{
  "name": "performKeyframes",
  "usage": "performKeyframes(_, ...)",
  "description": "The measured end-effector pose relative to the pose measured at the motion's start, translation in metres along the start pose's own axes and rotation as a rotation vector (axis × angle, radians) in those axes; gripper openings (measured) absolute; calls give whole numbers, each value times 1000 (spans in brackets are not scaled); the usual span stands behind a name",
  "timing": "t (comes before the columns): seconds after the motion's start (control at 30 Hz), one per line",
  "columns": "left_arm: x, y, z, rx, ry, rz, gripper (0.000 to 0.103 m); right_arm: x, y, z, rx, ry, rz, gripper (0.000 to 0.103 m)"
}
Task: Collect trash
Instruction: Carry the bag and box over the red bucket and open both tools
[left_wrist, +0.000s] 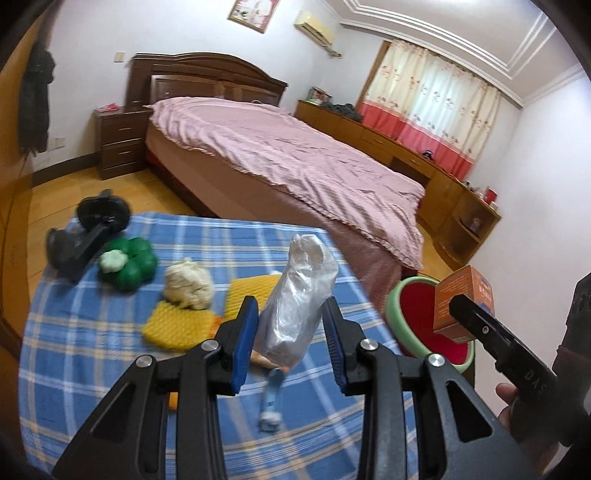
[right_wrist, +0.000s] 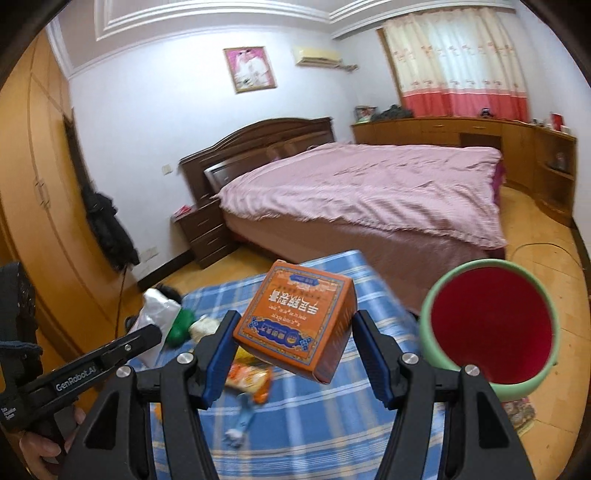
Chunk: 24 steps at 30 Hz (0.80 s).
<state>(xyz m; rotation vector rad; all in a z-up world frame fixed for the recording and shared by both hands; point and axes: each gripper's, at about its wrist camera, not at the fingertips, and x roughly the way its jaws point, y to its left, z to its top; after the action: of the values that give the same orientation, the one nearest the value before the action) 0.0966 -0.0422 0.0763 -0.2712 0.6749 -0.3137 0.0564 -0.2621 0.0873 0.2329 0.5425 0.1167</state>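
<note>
A table covered with a blue plaid cloth stood in a bedroom, with a pink-covered bed behind it. Just off the table's right edge stood a round bin with a pale green rim and a red lining. As far as its inside showed, it held nothing.

The right gripper was clamped on an orange cardboard box, tilted and lifted clear of the cloth, left of the bin's mouth. The left gripper was clamped on a crumpled clear plastic bag, held upright above the table.

The step in hand appeared to be carrying both pieces to the bin. To do it well, each would best be brought fully over the red opening before the jaws let go, one at a time so the grippers did not crowd each other. The box was the bulkier piece and would need its corners inside the rim. The bag was light and might cling to the pads or drift, so a low release seemed wise.

Left on the cloth were yellow foam netting, a wad of off-white paper, an orange snack wrapper and a small blue-and-white scrap. A green pepper-shaped toy and a black device sat at the far left.
</note>
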Motion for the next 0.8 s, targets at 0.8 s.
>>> performKeyframes(0.8,101,-137,-2,150,99,-162,36,-26,-156,9,156,-95,-215,65)
